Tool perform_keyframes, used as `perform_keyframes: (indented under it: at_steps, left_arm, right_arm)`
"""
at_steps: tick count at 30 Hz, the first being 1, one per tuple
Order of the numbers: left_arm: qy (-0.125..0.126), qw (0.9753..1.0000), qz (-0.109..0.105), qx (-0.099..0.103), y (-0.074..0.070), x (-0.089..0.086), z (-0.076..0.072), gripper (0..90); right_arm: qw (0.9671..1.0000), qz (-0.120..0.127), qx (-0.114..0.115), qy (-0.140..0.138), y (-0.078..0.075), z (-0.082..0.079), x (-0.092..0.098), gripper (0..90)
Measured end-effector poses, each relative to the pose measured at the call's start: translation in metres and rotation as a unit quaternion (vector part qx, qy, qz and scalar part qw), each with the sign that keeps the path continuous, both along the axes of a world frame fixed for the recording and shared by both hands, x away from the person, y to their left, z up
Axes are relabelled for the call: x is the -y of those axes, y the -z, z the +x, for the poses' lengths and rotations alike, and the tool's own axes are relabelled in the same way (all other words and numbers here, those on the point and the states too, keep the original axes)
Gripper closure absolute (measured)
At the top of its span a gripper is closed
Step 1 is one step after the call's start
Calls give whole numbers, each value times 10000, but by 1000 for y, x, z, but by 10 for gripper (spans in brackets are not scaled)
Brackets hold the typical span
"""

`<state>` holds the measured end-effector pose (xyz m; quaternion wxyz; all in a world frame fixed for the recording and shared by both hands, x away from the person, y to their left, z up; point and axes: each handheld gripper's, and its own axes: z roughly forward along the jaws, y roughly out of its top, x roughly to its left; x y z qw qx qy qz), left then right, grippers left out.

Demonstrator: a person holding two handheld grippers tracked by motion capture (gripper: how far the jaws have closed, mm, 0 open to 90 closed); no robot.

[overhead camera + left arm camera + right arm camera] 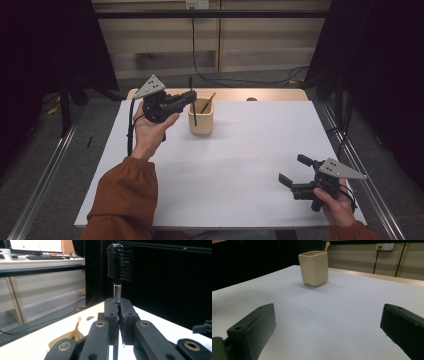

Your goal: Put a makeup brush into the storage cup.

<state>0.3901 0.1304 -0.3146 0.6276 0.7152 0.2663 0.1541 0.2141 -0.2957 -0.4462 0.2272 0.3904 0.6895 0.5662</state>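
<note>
In the upper left of the high view, the left gripper (pixel 191 96) has its jaws pressed tight on one black brush (pixel 191 102), which stands upright with its long axis vertical. The lower end of the brush hangs over the rim of the cream holder cup (pixel 201 120), just left of the cup's opening; whether it touches the cup cannot be told. In the left gripper view the brush (pixel 119 263) rises straight up the middle of the frame: a chrome collar sits just above the clamped jaws and the black bristled head points to the top edge.

One wooden stick (pixel 208 103) leans inside the cup, its tip tilted toward the upper right.

At the lower right of the high view, the right gripper (pixel 295 169) rests low over the white table (pixel 250 165), jaws spread wide with nothing between them. There is one cup, one brush, one stick and two grippers.
</note>
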Motion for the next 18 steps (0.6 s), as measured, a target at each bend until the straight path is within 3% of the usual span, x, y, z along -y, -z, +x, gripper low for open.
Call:
perform_keyframes:
  at_steps: [8,12,18]
  left_arm:
    - [-104,9996,240,74,-6,6,15,857]
    - [-129,9999,101,40,-8,6,21,857]
    - [-242,9996,135,-13,-6,9,29,857]
  right_arm:
    - [10000,12,-12,18,0,0,0,0]
    - [10000,-21,-11,-7,0,0,-2,0]
    - [10000,-27,14,-29,0,-1,-2,0]
